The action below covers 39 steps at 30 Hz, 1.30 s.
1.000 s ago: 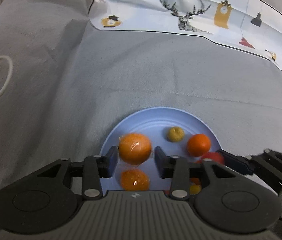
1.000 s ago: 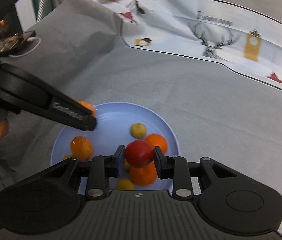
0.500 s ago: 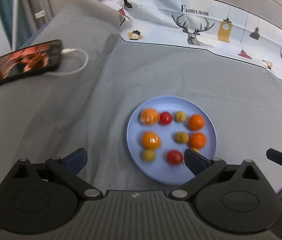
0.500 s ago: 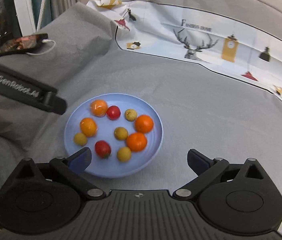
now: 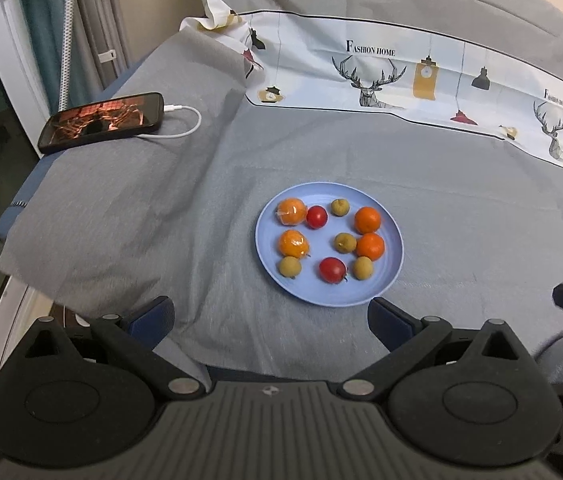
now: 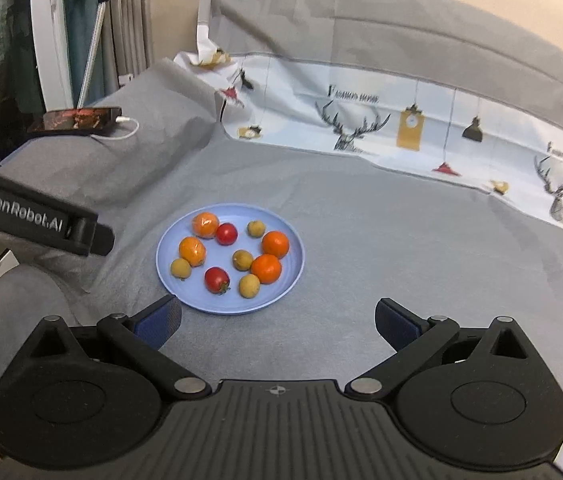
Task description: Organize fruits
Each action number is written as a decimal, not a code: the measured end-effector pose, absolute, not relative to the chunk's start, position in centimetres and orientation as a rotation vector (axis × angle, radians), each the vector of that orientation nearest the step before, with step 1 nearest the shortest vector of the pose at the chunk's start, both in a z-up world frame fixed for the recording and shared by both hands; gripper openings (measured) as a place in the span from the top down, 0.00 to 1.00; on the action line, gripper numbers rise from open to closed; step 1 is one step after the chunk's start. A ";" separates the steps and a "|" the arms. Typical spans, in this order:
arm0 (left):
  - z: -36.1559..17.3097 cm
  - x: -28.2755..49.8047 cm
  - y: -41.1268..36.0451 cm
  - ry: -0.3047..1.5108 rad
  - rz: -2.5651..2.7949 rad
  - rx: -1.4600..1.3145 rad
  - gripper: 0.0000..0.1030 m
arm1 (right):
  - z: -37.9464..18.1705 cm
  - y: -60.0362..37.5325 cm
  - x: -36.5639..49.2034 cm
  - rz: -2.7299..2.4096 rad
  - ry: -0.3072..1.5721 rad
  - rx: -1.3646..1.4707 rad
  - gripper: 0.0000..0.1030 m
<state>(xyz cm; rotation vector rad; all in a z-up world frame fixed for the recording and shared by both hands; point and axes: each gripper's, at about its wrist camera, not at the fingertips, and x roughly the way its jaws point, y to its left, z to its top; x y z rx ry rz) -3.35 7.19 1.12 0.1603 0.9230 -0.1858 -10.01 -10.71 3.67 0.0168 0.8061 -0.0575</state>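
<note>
A light blue plate (image 5: 391,276) lies on the grey sheet and also shows in the right wrist view (image 6: 281,300). It holds several oranges, such as one at the back left (image 5: 292,211) (image 6: 204,225), two red tomatoes (image 5: 333,269) (image 6: 216,279) and several small yellow-brown fruits (image 5: 290,267) (image 6: 249,285). My left gripper (image 5: 270,320) is open and empty, held back from the plate's near edge. My right gripper (image 6: 277,322) is open and empty, near the plate's near right side. A left gripper finger (image 6: 41,220) shows left of the plate in the right wrist view.
A phone (image 5: 102,122) on a white cable (image 5: 185,122) lies at the back left on a raised fold of sheet. A printed white cloth with deer (image 5: 381,76) runs along the back. The bed's edge drops off at the left.
Both grippers let go of their fruits, an orange and a tomato, onto the plate, opened wide and pulled back and up. The plate now looks smaller and farther away.
</note>
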 end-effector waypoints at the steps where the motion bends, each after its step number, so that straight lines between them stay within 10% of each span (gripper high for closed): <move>1: 1.2 -3.7 7.2 0.922 -0.188 0.161 0.00 | 3.9 -10.7 -10.4 -0.062 0.796 0.015 0.01; 39: 2.0 -6.3 7.8 0.862 -0.174 0.209 0.00 | 5.6 -10.1 -12.8 -0.083 0.738 -0.030 0.01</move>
